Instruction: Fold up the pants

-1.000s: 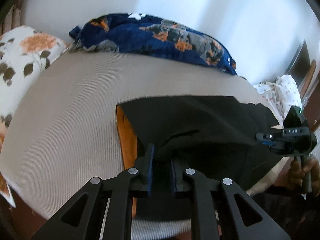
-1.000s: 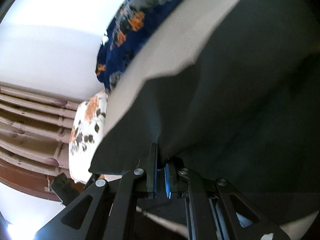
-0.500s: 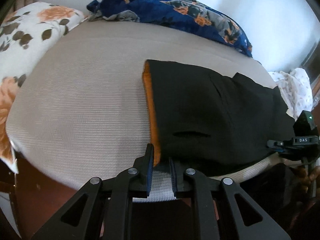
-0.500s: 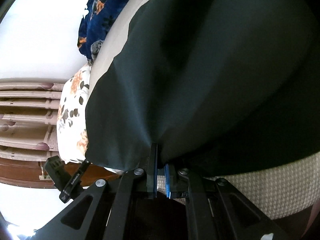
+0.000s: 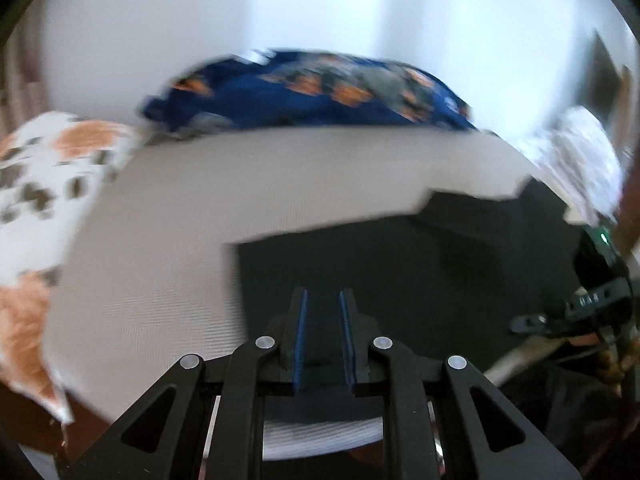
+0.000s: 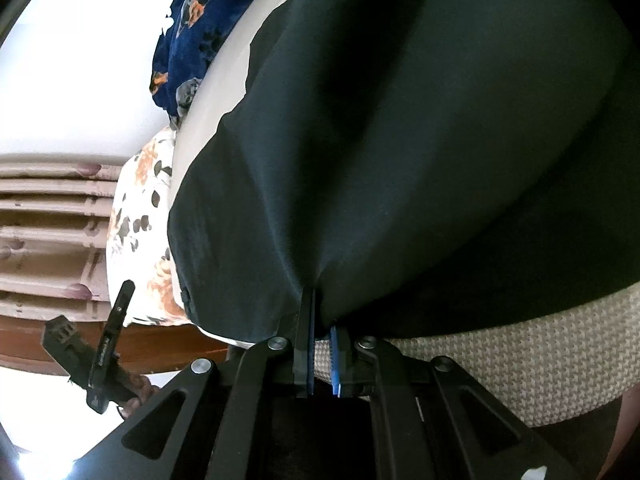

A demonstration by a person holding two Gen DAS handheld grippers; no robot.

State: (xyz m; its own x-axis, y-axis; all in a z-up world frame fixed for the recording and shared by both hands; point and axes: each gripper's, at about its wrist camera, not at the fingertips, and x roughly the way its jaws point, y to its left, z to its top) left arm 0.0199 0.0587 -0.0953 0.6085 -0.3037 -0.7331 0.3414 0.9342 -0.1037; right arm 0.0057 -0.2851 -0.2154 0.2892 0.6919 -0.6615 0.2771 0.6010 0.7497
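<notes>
The black pants (image 5: 420, 264) lie folded on the beige bed cover (image 5: 248, 184), near its front edge. My left gripper (image 5: 323, 300) is open and empty, its blue-padded jaws over the pants' near left part; this view is blurred. The pants fill the right wrist view (image 6: 400, 140). My right gripper (image 6: 322, 308) has its jaws slightly apart at the pants' edge, and the cloth sits at the left pad. The right gripper also shows in the left wrist view (image 5: 592, 300), at the pants' right end.
A navy floral blanket (image 5: 312, 92) lies at the back of the bed. A white floral pillow (image 5: 52, 168) is at the left and white patterned cloth (image 5: 576, 152) at the right. Curtains (image 6: 48, 216) hang past the pillow.
My left gripper let go of the pants' orange-lined edge, opened wider and moved in over the black cloth. My right gripper's jaws parted slightly, the pants now lying flatter on the bed.
</notes>
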